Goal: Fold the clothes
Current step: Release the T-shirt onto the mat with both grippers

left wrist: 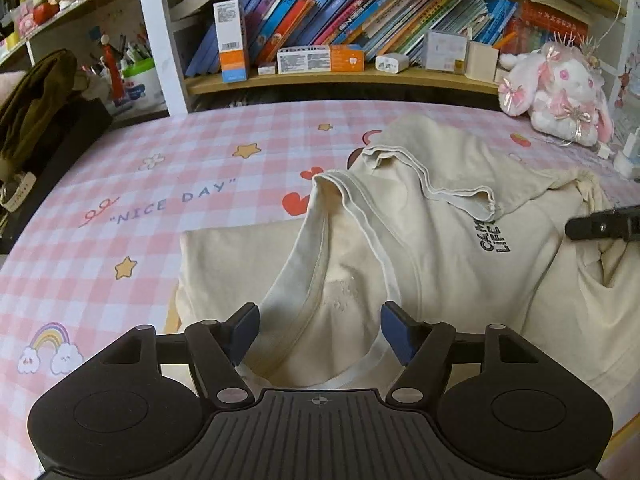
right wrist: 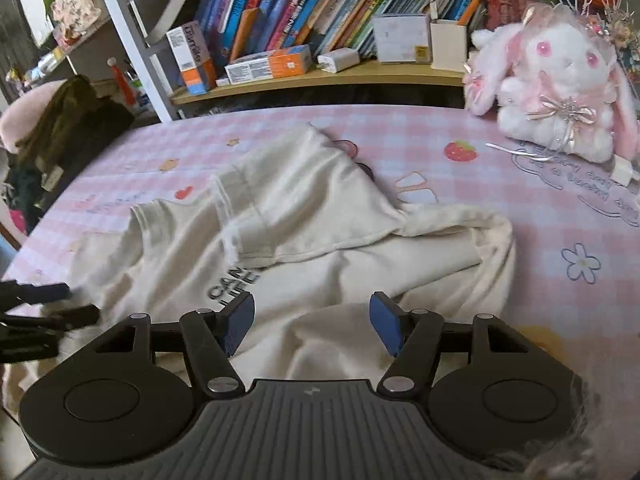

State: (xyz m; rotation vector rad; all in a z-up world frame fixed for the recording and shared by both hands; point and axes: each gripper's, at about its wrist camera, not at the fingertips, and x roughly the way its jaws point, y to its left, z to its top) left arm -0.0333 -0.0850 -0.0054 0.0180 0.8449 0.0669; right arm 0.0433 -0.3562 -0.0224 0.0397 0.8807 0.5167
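Observation:
A cream T-shirt (left wrist: 440, 240) with black lettering lies crumpled on the pink checked tablecloth (left wrist: 120, 200), both sleeves folded over its chest. My left gripper (left wrist: 318, 330) is open, its blue pads astride the shirt's white neckline and a raised fold of cloth. In the right wrist view the same shirt (right wrist: 320, 240) spreads ahead, bunched at its right side. My right gripper (right wrist: 312, 326) is open above the lower part of the shirt, nothing between its pads. The right gripper's black fingers (left wrist: 600, 226) show at the right edge of the left wrist view, the left gripper's fingers (right wrist: 44, 294) at the left edge of the right one.
A pink and white plush rabbit (right wrist: 560, 80) sits at the table's far right, a white charger (right wrist: 622, 172) beside it. A bookshelf (left wrist: 340, 20) with books and boxes runs behind the table. Dark clothing (left wrist: 36, 96) is heaped at the far left.

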